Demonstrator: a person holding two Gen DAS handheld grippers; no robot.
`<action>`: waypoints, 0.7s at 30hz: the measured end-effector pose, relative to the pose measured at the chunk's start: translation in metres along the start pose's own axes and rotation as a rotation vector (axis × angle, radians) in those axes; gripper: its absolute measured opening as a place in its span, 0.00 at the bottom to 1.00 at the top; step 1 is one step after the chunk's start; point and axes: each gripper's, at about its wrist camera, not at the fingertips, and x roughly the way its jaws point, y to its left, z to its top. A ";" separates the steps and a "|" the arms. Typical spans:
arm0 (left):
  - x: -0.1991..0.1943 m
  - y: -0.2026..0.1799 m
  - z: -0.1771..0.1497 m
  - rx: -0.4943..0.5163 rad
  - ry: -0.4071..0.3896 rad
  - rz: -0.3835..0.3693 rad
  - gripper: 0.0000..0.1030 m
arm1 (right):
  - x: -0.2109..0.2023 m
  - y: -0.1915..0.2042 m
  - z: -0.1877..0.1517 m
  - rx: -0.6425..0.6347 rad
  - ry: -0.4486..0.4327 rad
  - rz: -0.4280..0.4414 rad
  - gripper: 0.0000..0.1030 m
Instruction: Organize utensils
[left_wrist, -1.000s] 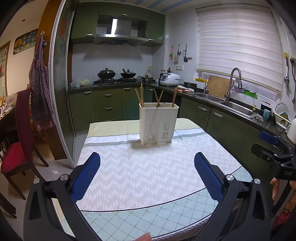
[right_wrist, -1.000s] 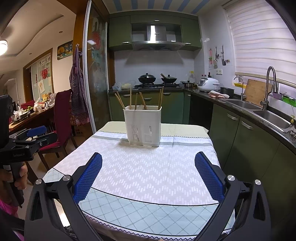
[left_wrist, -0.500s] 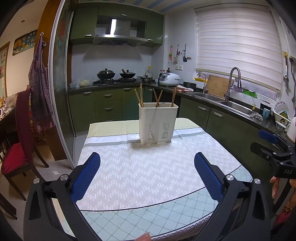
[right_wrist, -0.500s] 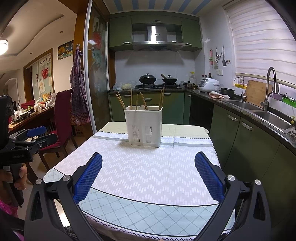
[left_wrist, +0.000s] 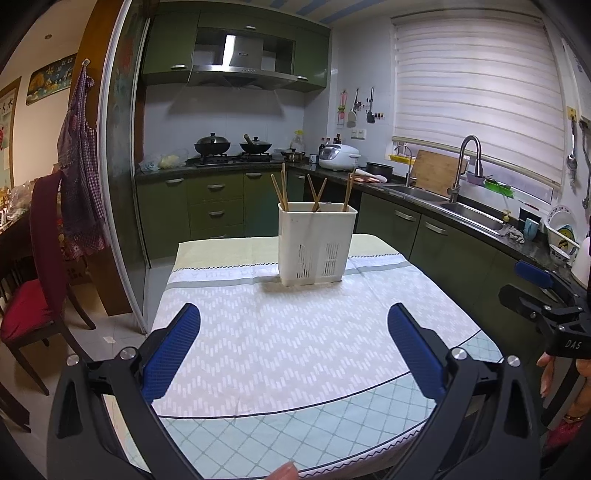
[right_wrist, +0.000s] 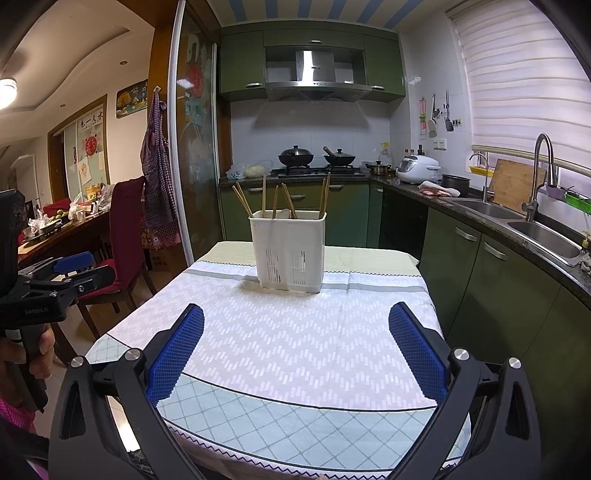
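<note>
Your left gripper (left_wrist: 293, 325) is spread wide with nothing between its blue pads (left_wrist: 171, 352), held over the near part of the table (left_wrist: 258, 339). Your right gripper (right_wrist: 295, 328) is just as wide apart and empty, over the same near edge; from the left wrist view you can see it off to the right of the table, and from the right wrist view the left one sits off to the left.

The white utensil holder (left_wrist: 317, 243) stands upright toward the far end of the table, on the patterned tablecloth (right_wrist: 295, 343), well apart from both grippers. Several wooden chopsticks (right_wrist: 264, 197) stick up out of it, leaning at different angles. A pale spoon-like shape shows at its rim in the right wrist view, though you can't tell exactly what it is.

Behind the table, a sink (right_wrist: 543, 236) sits in the green kitchen counter on the right.
</note>
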 end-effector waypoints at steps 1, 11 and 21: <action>0.000 0.000 0.000 0.001 0.000 0.001 0.94 | 0.000 0.000 0.000 0.001 0.000 0.001 0.96; 0.002 0.001 -0.001 -0.002 0.002 0.001 0.94 | 0.006 0.001 0.000 -0.003 0.005 0.008 0.96; 0.006 0.000 -0.003 -0.013 0.006 0.021 0.94 | 0.009 0.000 -0.006 -0.008 0.012 0.012 0.96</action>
